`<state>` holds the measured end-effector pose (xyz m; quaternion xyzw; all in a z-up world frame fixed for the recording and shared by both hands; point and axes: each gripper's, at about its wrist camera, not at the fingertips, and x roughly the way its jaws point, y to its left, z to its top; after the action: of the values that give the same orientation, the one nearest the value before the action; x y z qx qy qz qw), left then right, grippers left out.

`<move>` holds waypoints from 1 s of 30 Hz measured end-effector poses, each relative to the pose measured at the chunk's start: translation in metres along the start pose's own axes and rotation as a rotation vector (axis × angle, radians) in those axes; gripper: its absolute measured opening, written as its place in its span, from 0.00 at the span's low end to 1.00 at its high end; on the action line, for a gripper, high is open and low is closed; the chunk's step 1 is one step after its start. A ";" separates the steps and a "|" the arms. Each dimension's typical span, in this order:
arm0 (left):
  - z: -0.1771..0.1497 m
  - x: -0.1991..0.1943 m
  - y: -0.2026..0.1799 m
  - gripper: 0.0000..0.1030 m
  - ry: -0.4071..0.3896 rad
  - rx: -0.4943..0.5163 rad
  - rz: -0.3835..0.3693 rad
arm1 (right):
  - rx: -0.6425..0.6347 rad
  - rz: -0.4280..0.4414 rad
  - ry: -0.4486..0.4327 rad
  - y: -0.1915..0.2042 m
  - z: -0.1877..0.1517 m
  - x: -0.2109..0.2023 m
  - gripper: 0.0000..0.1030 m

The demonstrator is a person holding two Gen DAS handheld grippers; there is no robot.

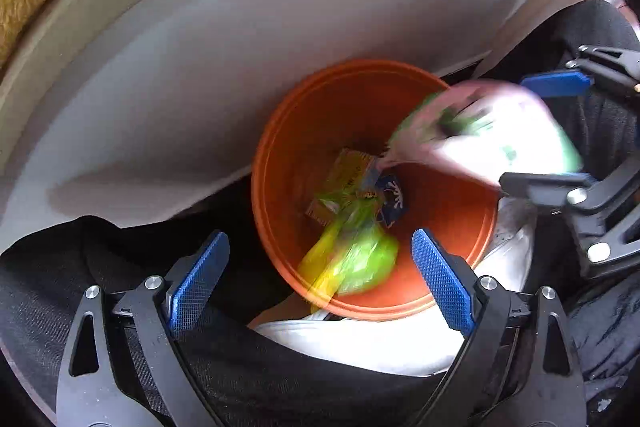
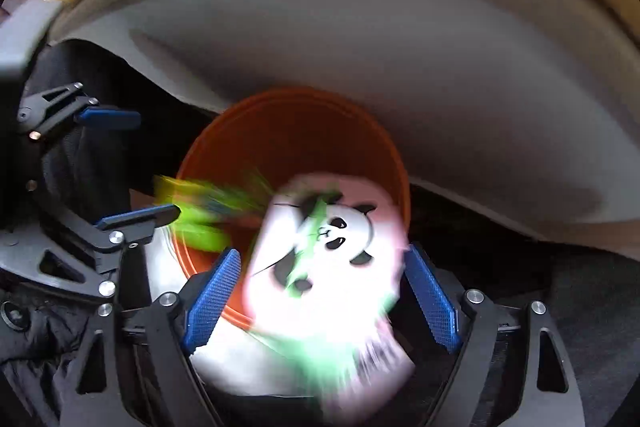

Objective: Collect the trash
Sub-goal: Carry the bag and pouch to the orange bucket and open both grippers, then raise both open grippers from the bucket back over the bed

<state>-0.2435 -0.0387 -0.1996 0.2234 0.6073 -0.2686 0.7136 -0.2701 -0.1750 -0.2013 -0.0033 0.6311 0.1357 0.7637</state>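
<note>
No writing is legible to me anywhere; the only readable mark is a panda face printed on the pink-and-white packet (image 2: pixel 320 267), and even that is smeared by motion.

My left gripper (image 1: pixel 320 275) is spread wide with nothing between its blue pads. Just ahead of it sits the orange bin (image 1: pixel 280 155), mouth up, and a yellow-green wrapper (image 1: pixel 352 259) blurs across the bin's near rim. Deeper inside lie a yellow carton (image 1: pixel 348 171) and a small blue-and-white packet (image 1: pixel 390 201); their print is too blurred to read. Behind the bin runs the curved edge of the white bench (image 1: pixel 200 67).

To the right, my right gripper (image 2: pixel 322 291) is also released, pads apart, with the panda packet between them over the bin's near rim; I cannot tell whether it touches either pad. From the left wrist view the packet overhangs the bin's right rim. White cloth (image 1: pixel 360 343) and dark fabric (image 1: pixel 120 251) crowd the near side of the bin.
</note>
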 end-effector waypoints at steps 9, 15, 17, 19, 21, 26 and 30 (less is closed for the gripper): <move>-0.004 -0.012 0.011 0.88 -0.027 -0.041 -0.016 | 0.037 -0.017 -0.051 -0.024 -0.002 -0.034 0.80; -0.011 -0.046 0.013 0.88 -0.109 -0.053 -0.016 | -0.012 -0.025 -0.118 -0.026 -0.010 -0.077 0.80; -0.011 -0.062 0.015 0.88 -0.149 -0.049 -0.019 | -0.032 -0.020 -0.163 -0.028 -0.011 -0.100 0.80; -0.011 -0.080 0.015 0.88 -0.194 -0.035 -0.009 | -0.045 -0.014 -0.219 -0.037 -0.013 -0.121 0.80; -0.011 -0.096 0.013 0.88 -0.238 -0.020 0.012 | -0.052 -0.020 -0.284 -0.037 -0.012 -0.141 0.80; -0.008 -0.140 0.017 0.88 -0.348 -0.010 0.067 | -0.033 -0.046 -0.438 -0.056 0.008 -0.180 0.80; 0.000 -0.161 0.020 0.88 -0.432 -0.028 0.111 | 0.057 -0.065 -0.548 -0.070 0.032 -0.188 0.81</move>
<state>-0.2494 -0.0056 -0.0409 0.1838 0.4307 -0.2620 0.8439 -0.2555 -0.2745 -0.0251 0.0347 0.4042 0.0892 0.9096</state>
